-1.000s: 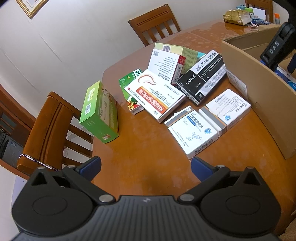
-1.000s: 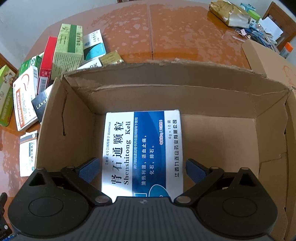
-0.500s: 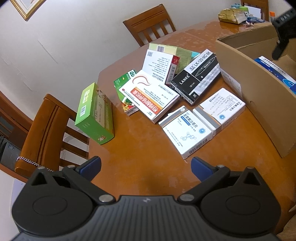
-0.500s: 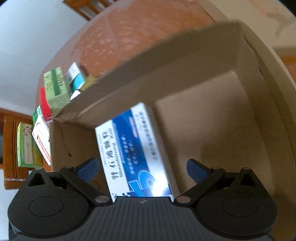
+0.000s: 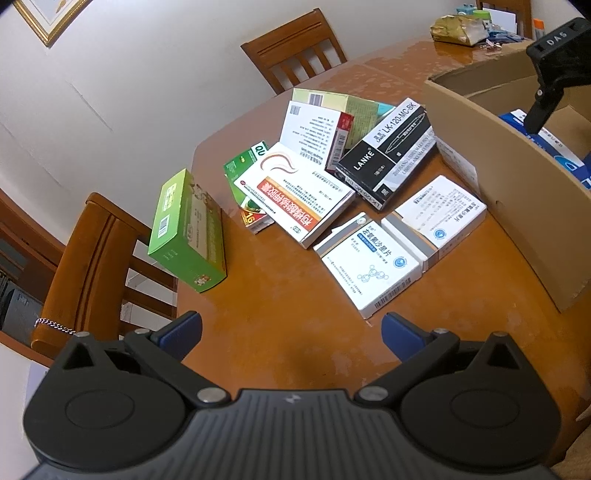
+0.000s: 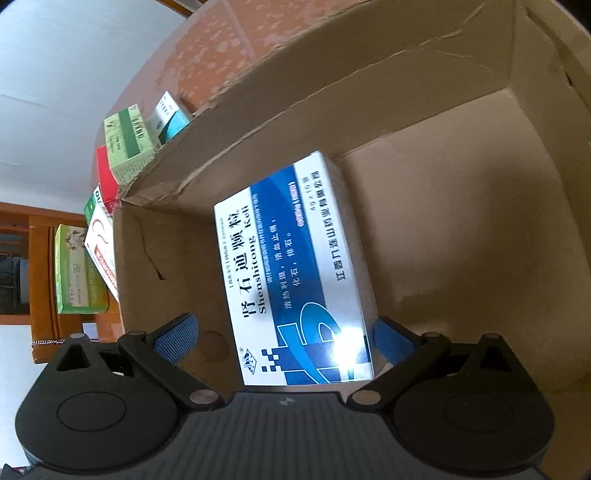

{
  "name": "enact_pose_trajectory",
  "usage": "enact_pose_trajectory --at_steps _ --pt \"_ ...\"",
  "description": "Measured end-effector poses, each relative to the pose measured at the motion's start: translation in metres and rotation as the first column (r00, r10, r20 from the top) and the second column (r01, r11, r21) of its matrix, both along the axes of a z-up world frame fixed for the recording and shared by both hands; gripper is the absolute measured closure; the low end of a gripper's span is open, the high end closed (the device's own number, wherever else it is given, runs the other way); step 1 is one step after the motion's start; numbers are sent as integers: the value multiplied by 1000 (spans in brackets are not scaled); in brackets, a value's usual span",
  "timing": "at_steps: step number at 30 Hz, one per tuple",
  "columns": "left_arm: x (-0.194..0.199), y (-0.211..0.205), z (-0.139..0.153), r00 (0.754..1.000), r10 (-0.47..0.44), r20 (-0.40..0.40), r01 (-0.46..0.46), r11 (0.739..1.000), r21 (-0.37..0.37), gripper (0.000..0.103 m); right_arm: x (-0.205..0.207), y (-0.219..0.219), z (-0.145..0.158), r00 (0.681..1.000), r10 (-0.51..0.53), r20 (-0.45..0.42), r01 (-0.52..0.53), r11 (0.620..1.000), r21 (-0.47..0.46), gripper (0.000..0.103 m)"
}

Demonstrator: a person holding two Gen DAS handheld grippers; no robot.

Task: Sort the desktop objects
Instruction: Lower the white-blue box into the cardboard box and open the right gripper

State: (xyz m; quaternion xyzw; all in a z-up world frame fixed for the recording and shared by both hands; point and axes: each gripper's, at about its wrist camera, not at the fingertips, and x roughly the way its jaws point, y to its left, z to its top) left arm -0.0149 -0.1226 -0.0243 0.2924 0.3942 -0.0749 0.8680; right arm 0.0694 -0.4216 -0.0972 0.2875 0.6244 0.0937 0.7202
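Several medicine boxes lie on the brown table in the left wrist view: a green box (image 5: 188, 232) standing at the left edge, a white-and-orange box (image 5: 295, 192), a black LANKE box (image 5: 388, 147) and two white boxes (image 5: 369, 264) (image 5: 439, 214). My left gripper (image 5: 291, 334) hovers open above the table's near edge, holding nothing. A blue-and-white box (image 6: 295, 273) lies inside the cardboard carton (image 6: 443, 206). My right gripper (image 6: 284, 338) is open over it, one finger on each side of the box's near end.
The carton's side wall (image 5: 498, 177) stands right of the white boxes. Two wooden chairs (image 5: 295, 48) (image 5: 92, 266) sit at the table's far and left sides. Clutter with a gold bag (image 5: 458, 26) lies at the far end. The right gripper's black body (image 5: 557, 48) hangs above the carton.
The right gripper has tilted and rolled over the carton, still open, and the blue-and-white box stays inside. The left gripper has drifted only slightly and stays open.
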Motion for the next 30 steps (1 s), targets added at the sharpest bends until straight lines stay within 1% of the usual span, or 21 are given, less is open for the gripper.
enact_pose_trajectory --at_steps 8,21,23,25,26,27,28,30 --pt "0 -1 0 1000 1 1 -1 1000 3 0 2 17 3 1000 26 14 -26 1000 -9 0" --pt "0 -1 0 1000 1 2 -1 1000 5 0 1 43 7 998 42 39 -43 999 21 0" --pt "0 0 0 1000 1 2 -1 1000 5 0 0 45 9 998 43 39 -43 999 14 0" --pt "0 0 0 1000 3 1 -3 1000 3 0 -3 45 12 998 44 34 -44 999 -9 0" --pt "1 0 0 1000 2 0 -2 1000 2 0 -5 45 15 998 51 31 -50 998 -35 0" --pt "1 0 0 1000 1 -1 -1 1000 1 0 -7 47 18 997 74 27 -72 994 -86 0" --pt "1 0 0 1000 0 -2 0 1000 -1 0 -8 49 21 994 111 17 -108 985 -133 0" --pt "1 -1 -1 1000 -5 -4 5 1000 -4 0 -10 51 28 979 204 -14 -203 960 -194 0"
